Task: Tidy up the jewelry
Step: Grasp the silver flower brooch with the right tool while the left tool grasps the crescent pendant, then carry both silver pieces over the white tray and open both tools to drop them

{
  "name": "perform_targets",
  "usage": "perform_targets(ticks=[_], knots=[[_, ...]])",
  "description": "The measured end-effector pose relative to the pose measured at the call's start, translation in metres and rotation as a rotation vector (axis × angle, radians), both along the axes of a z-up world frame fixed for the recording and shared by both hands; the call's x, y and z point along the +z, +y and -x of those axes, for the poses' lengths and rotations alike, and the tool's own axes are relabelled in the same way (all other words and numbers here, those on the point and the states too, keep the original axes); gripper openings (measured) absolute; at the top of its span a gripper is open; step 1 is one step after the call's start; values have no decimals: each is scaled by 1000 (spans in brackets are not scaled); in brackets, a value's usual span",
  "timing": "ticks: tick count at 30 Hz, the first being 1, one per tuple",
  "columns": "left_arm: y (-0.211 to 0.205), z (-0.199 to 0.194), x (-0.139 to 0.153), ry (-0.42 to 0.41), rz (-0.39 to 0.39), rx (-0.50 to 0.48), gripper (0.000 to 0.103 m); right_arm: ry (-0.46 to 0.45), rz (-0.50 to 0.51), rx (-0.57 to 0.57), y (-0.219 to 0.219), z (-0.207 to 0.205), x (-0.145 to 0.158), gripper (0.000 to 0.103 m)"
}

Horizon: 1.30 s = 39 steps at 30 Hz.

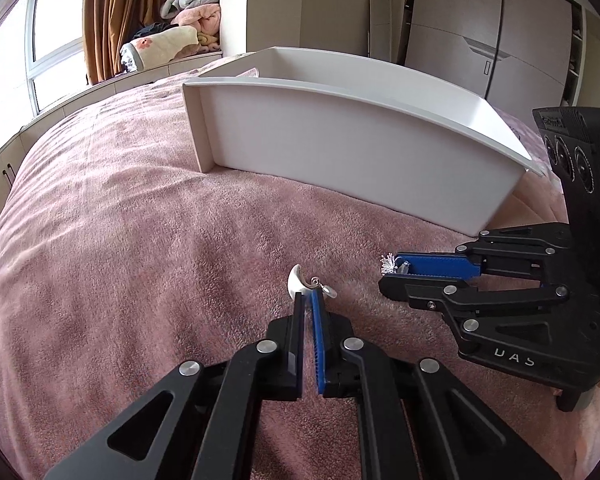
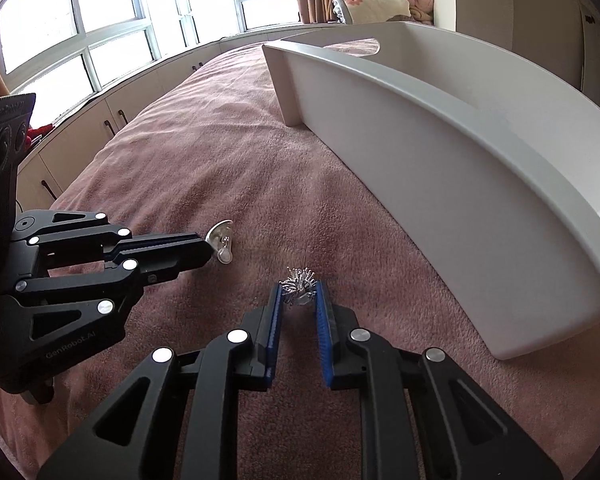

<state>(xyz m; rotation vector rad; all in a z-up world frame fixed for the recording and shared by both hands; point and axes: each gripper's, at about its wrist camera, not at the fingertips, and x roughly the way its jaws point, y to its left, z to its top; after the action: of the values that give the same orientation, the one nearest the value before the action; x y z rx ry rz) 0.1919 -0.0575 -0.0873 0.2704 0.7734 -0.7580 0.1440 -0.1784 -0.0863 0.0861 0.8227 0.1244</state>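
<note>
Left gripper fingers clamped on crescent earring; right gripper fingers clamped on spiky silver earring, above pink bed, near white tray.

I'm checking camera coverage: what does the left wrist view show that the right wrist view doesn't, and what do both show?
Only the left wrist view shows the grey wardrobe doors beyond the white tray. Only the right wrist view shows the wide window and the low cabinets beneath it. Both show the pink blanket, the tray, the left gripper shut on the crescent earring, and the right gripper around the silver tassel earring.
</note>
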Motion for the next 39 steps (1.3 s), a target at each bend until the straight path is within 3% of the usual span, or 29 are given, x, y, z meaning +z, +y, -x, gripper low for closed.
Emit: perform_targets(ticks=[7, 12, 16, 19, 22, 26, 32, 39], knots=[[16, 12, 20, -11, 8, 40, 7, -66, -19, 30, 4, 24, 30, 17], [4, 17, 23, -5, 19, 66, 34, -127, -13, 35, -2, 41, 55, 17], [-16, 9, 12, 12, -10, 97, 35, -148, -15, 37, -6, 47, 63, 17], [-24, -2, -5, 30, -96, 157, 37, -153, -33, 38, -10, 49, 64, 17], [-22, -6, -13, 40, -90, 185, 27, -151, -62, 35, -15, 47, 64, 17], [-18, -3, -8, 27, -67, 206, 26, -155, -92, 35, -19, 47, 65, 17], [-6, 10, 20, -13, -40, 227, 26, -195, -104, 45, -22, 55, 77, 17], [1, 40, 82, -103, -24, 206, 26, -269, -126, 59, -26, 75, 109, 17]])
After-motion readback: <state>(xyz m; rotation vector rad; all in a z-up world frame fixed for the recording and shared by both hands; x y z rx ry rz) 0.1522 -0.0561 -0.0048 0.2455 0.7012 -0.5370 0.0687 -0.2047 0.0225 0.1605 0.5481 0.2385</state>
